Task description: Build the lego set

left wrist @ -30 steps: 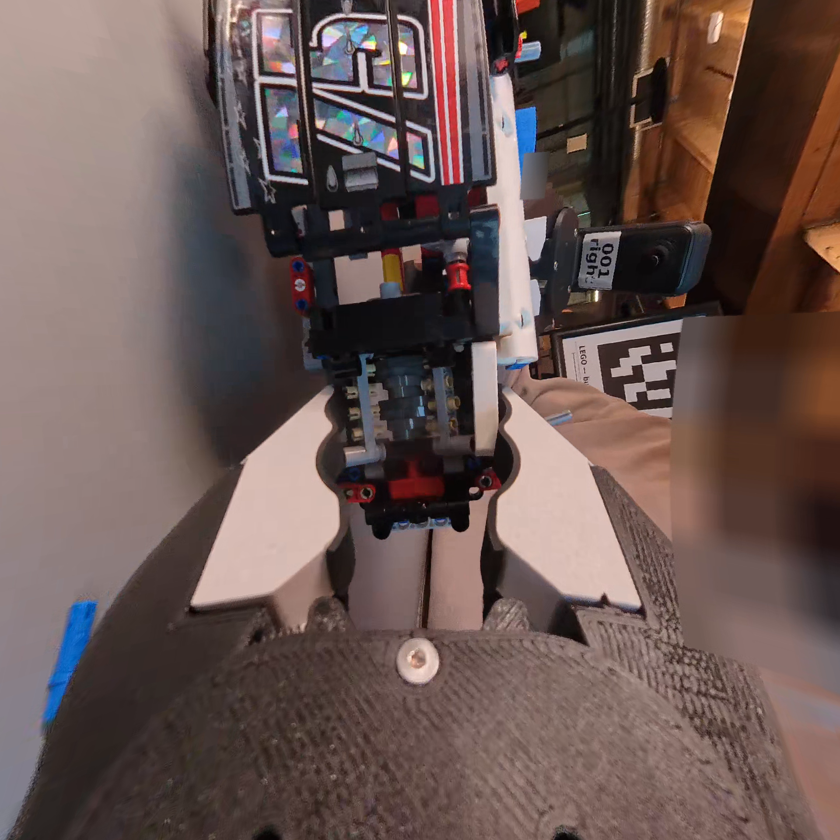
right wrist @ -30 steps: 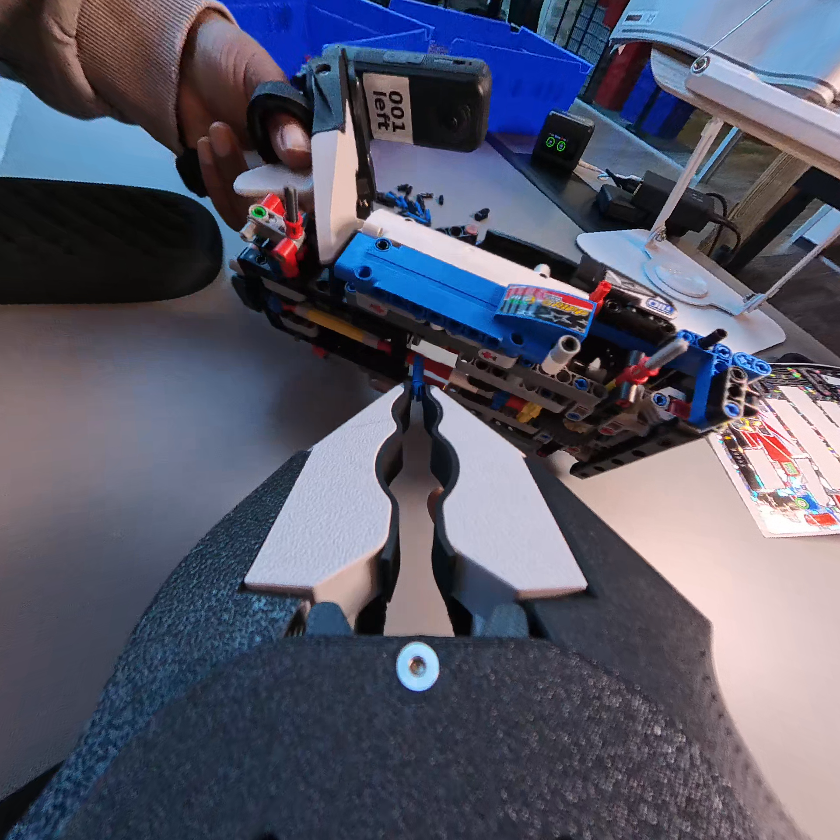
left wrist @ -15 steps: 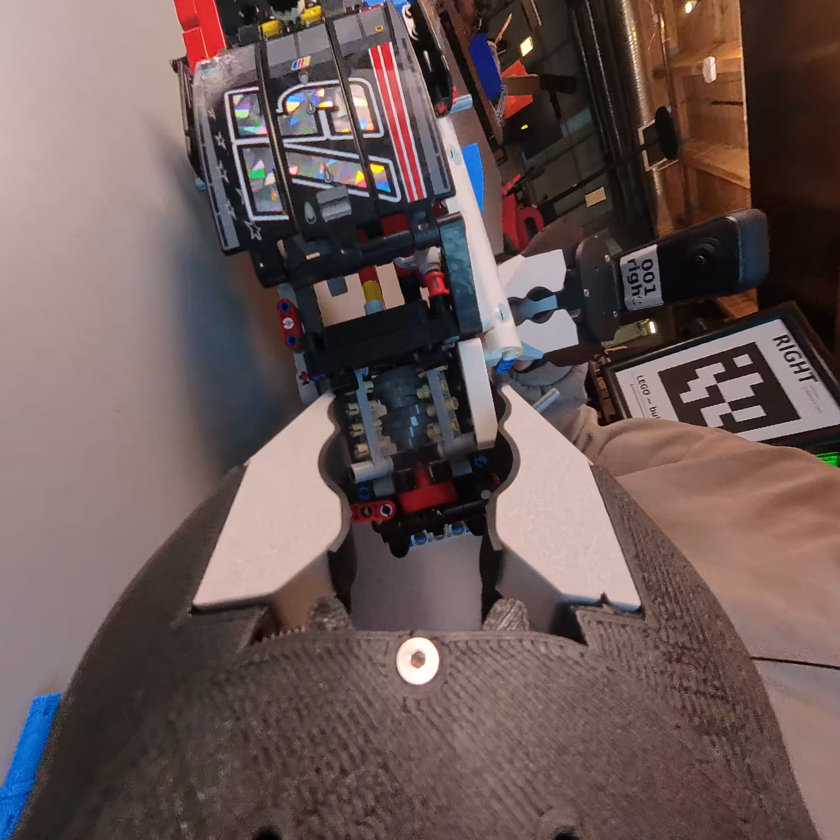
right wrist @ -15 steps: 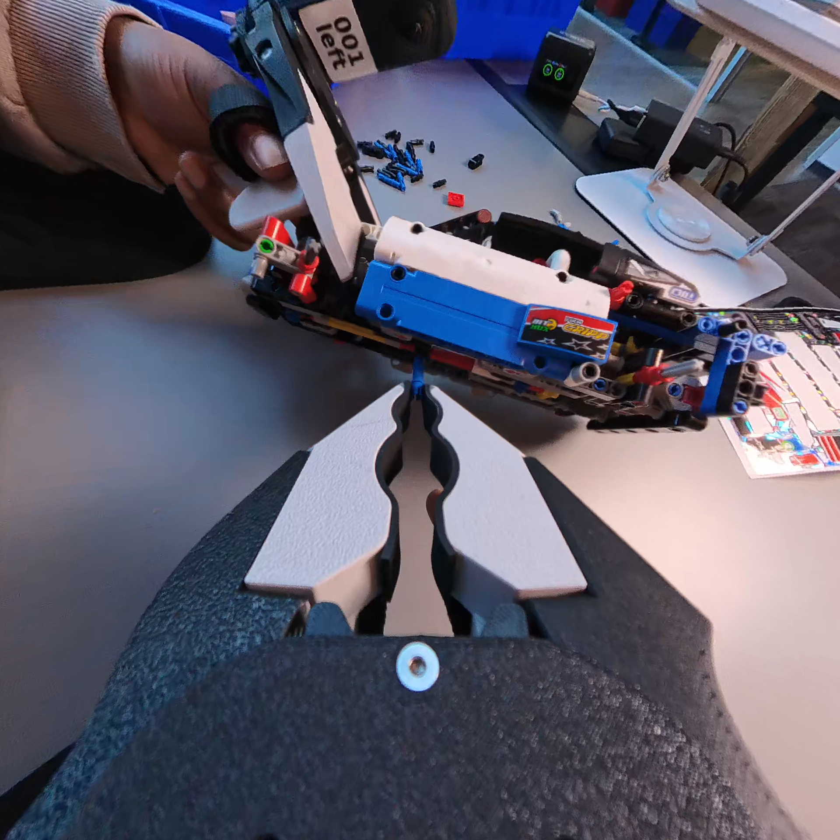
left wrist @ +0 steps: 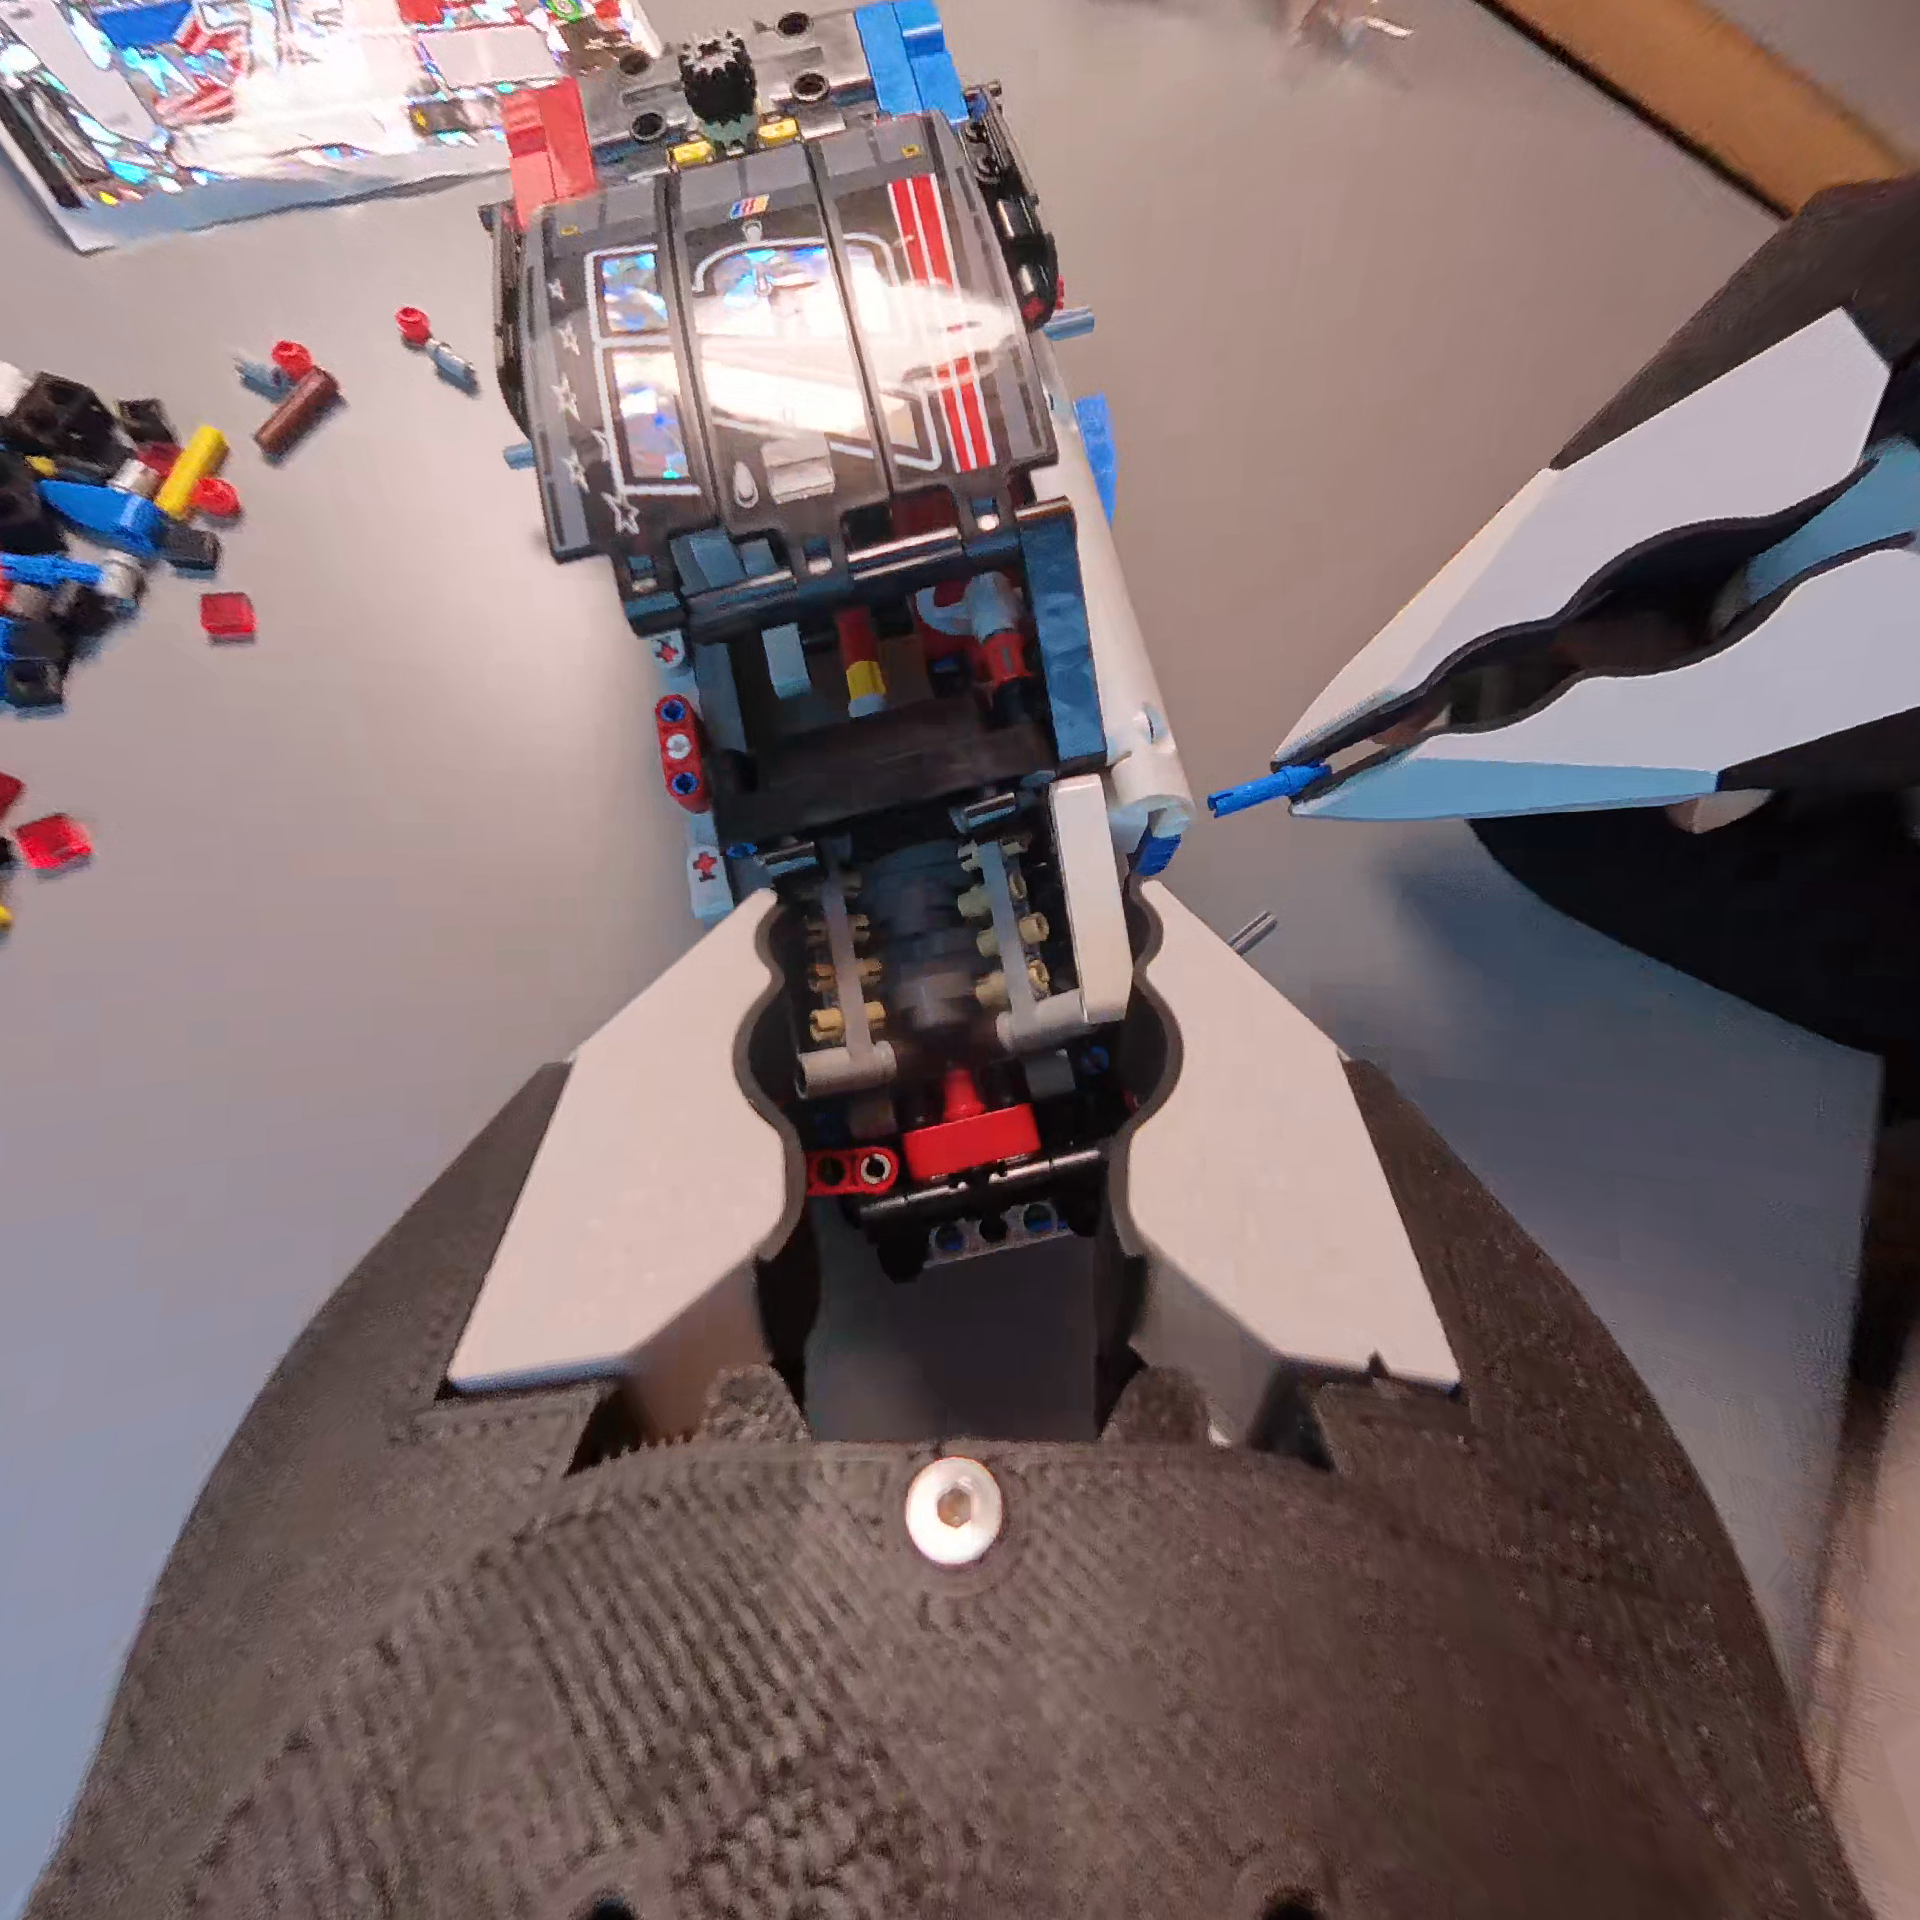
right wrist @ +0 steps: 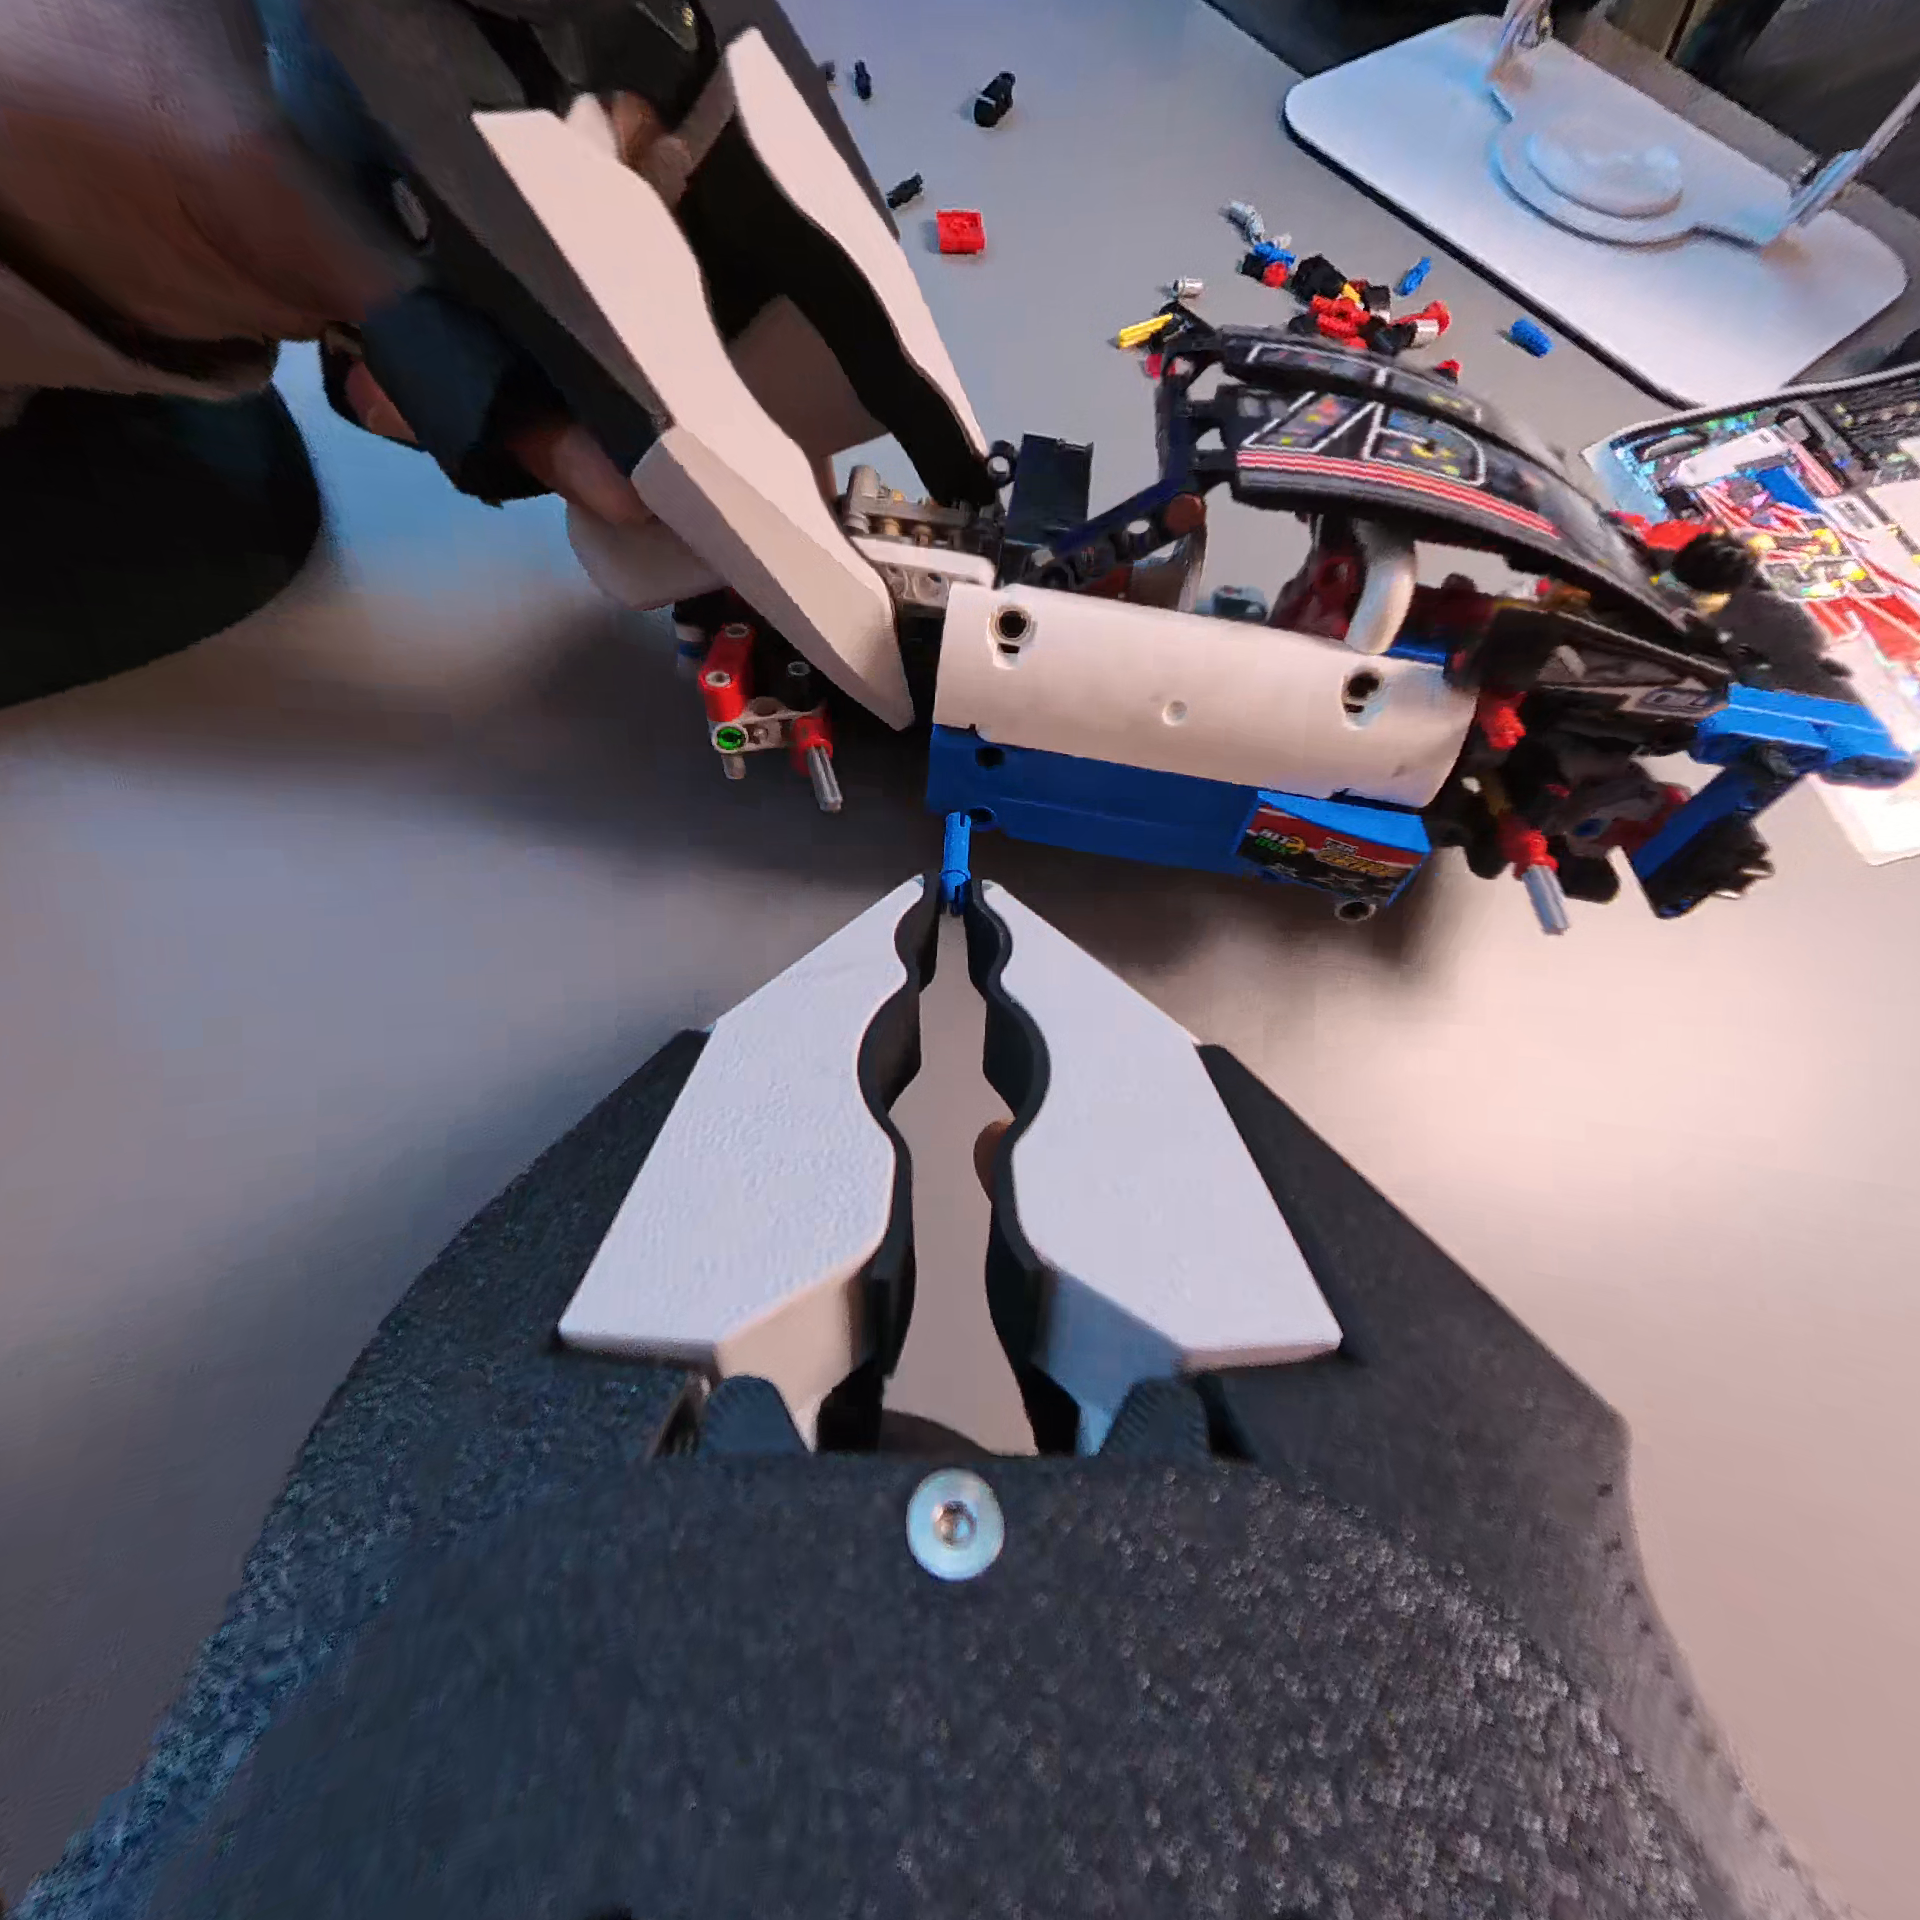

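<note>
The Lego car (left wrist: 821, 499) has a black stickered roof, white and blue side panels and an open engine bay. It sits upright on the grey table (left wrist: 312, 935). My left gripper (left wrist: 951, 914) is shut on the car's rear end, one finger on each side. It also shows in the right wrist view (right wrist: 904, 623) clamping the car (right wrist: 1195, 686). My right gripper (right wrist: 951, 888) is shut on a small blue pin (right wrist: 954, 847), whose tip is at the blue side panel's rear corner. In the left wrist view the right gripper (left wrist: 1299, 784) holds the pin (left wrist: 1252, 790) just right of the car.
Loose Lego pieces (left wrist: 104, 499) lie left of the car, and more (right wrist: 1330, 301) behind it. A sticker sheet (left wrist: 260, 94) lies beyond the car's front. A white lamp base (right wrist: 1600, 187) stands at the back. A person's hand (right wrist: 156, 208) holds the left gripper.
The car was held tipped on its side in the air; it has turned upright and come down onto the table. The right gripper's pin is now at the blue side panel.
</note>
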Demonstrator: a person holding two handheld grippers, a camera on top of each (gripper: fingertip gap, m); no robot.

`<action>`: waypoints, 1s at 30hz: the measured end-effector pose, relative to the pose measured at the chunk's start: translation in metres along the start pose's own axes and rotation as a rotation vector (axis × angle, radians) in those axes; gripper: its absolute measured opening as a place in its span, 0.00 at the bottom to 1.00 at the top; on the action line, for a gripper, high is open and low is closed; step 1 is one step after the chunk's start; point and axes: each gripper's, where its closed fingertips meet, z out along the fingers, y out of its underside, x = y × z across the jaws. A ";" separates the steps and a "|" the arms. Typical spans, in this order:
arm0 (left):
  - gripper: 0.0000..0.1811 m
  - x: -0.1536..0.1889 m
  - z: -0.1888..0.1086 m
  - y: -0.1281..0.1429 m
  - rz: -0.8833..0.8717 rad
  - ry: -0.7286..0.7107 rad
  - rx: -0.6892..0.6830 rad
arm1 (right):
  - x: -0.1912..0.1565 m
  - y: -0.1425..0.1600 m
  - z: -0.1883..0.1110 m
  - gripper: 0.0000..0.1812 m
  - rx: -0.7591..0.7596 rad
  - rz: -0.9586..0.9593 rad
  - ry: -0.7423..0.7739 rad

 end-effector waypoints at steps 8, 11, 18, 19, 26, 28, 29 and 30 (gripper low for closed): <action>0.33 -0.039 0.002 0.002 0.177 -0.284 -0.061 | 0.018 0.000 0.033 0.02 -0.066 0.023 -0.006; 0.37 -0.040 0.002 0.003 0.196 -0.318 -0.072 | 0.015 0.001 0.047 0.02 -0.107 0.004 -0.035; 0.36 -0.042 -0.001 0.009 0.230 -0.229 -0.154 | 0.016 0.006 0.056 0.02 -0.187 -0.027 0.012; 0.37 -0.043 0.000 0.010 0.232 -0.213 -0.177 | 0.017 0.006 0.056 0.02 -0.198 -0.031 0.022; 0.37 -0.043 -0.001 0.014 0.261 -0.174 -0.289 | 0.009 0.002 0.060 0.02 -0.190 -0.011 0.054; 0.37 -0.043 -0.001 0.014 0.272 -0.167 -0.296 | 0.008 0.002 0.060 0.02 -0.192 -0.025 0.076; 0.37 -0.043 -0.002 0.015 0.276 -0.162 -0.297 | 0.007 0.002 0.061 0.02 -0.195 -0.031 0.088; 0.37 -0.043 -0.002 0.015 0.279 -0.155 -0.298 | 0.007 0.003 0.061 0.02 -0.206 -0.040 0.100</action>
